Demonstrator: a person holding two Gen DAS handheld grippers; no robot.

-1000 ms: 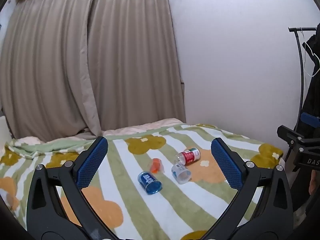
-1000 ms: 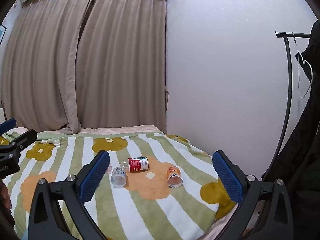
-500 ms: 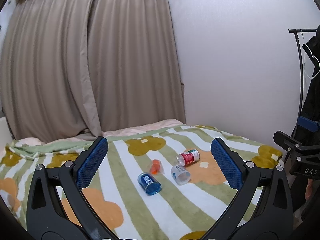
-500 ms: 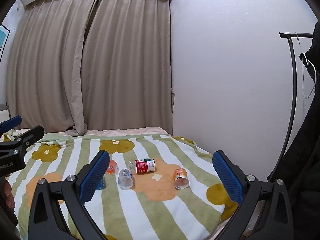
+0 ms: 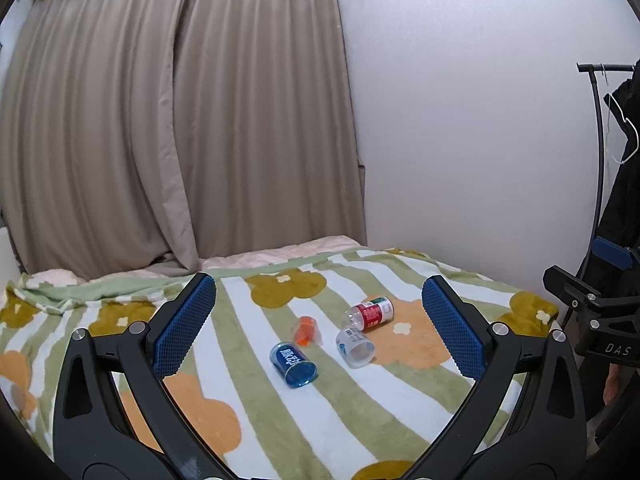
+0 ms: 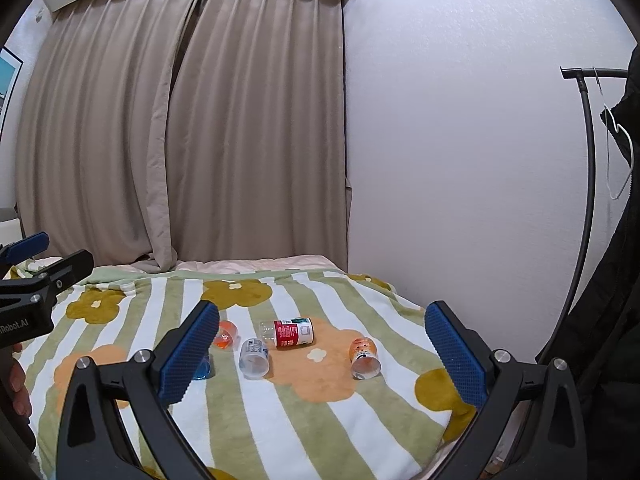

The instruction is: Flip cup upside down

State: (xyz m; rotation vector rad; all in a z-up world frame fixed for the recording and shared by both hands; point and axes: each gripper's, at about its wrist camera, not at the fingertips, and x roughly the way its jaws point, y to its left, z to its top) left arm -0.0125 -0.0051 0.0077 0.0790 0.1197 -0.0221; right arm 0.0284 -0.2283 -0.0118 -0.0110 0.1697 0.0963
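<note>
Several small plastic cups lie on their sides on a striped flower blanket (image 5: 360, 408). In the left wrist view I see a blue cup (image 5: 293, 364), a small orange cup (image 5: 306, 331), a clear cup (image 5: 355, 348) and a red-labelled cup (image 5: 372, 312). The right wrist view shows the clear cup (image 6: 253, 358), the red-labelled cup (image 6: 291, 333), the orange cup (image 6: 225, 334) and an orange-patterned cup (image 6: 363, 357) further right. My left gripper (image 5: 320, 328) and right gripper (image 6: 320, 356) are both open, empty and well short of the cups.
The blanket (image 6: 280, 420) covers a bed against a white wall (image 5: 480, 140), with beige curtains (image 5: 160, 140) behind. A black clothes rack with dark garments (image 6: 612, 260) stands to the right of the bed edge.
The right gripper's view has swung left, bringing the orange and blue cups into sight. The left gripper has barely moved. Both stay open.
</note>
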